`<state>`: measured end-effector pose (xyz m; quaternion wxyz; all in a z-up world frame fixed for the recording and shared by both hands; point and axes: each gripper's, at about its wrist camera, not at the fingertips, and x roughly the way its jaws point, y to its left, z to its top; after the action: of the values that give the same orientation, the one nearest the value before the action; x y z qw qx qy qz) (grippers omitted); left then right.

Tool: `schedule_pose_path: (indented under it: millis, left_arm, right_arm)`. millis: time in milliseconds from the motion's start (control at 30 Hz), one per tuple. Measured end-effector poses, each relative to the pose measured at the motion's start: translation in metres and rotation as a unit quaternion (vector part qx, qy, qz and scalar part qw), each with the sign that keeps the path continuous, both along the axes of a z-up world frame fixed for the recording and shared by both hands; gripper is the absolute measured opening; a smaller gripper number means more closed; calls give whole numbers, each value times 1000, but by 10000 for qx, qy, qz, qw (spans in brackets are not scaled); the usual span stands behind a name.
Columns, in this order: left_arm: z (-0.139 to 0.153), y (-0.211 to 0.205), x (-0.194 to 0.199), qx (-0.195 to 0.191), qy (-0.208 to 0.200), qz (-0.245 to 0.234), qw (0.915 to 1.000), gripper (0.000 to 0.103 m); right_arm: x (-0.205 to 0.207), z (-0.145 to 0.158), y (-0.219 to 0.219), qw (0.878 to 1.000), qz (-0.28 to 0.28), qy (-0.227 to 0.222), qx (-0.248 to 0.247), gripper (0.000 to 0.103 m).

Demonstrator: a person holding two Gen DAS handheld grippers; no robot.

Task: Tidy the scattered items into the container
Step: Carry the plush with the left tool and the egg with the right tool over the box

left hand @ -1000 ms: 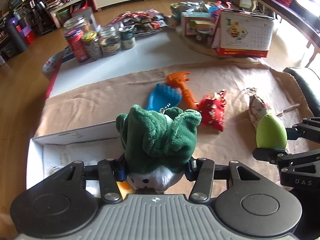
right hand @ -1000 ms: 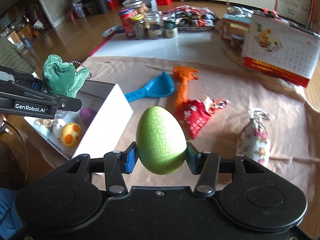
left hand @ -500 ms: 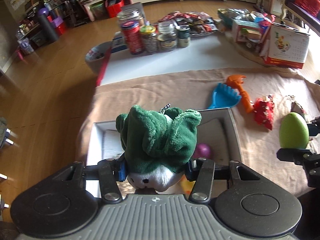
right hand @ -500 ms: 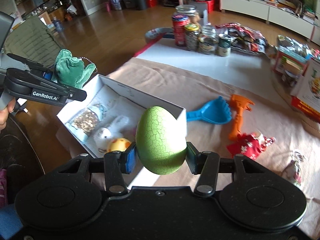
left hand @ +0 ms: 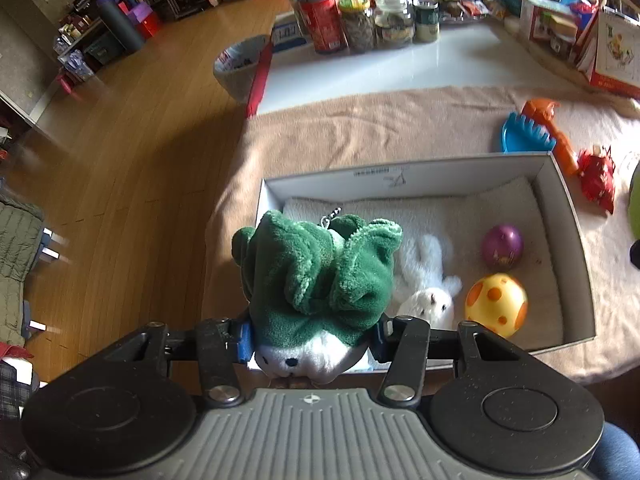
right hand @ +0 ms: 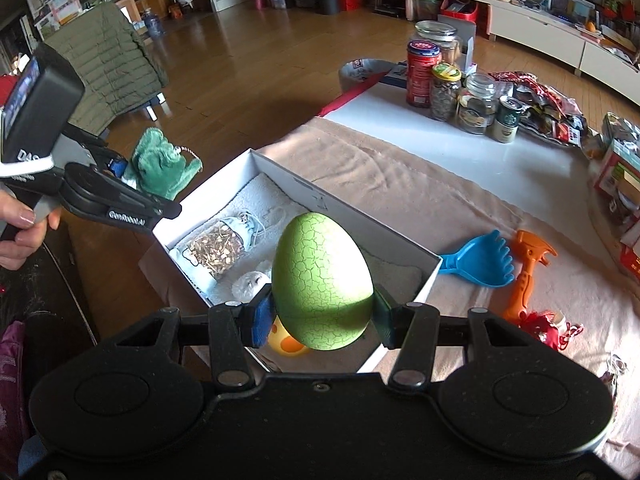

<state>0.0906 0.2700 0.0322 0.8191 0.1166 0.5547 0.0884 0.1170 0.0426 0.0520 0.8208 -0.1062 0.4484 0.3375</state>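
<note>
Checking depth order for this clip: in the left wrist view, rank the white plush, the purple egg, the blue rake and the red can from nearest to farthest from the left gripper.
From the left gripper:
1. White plush, in the box, just right.
2. Purple egg, in the box, farther right.
3. Blue rake, on the cloth beyond the box.
4. Red can, far end of the table.

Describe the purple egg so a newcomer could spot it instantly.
Find the white box on the tan cloth. Inside, on its pale lining toward the end nearest the blue rake, lies the purple egg. It sits just beyond the yellow orange-spotted ball and is the only dark, glossy purple thing there.
</note>
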Motion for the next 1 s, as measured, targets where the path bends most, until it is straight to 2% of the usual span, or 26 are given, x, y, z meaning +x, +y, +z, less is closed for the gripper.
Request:
schedule_pose_path:
  millis: [433,1000]
  left_arm:
    - [-52,0,7,-218,467,-157,9985,53]
    - [-98,-10,51,-290,681,-145,9972,53]
  right_arm:
    - [18,-20,17,9995,68,197,-243,51]
    - [41,-63,26,9967,91,656,-470,51]
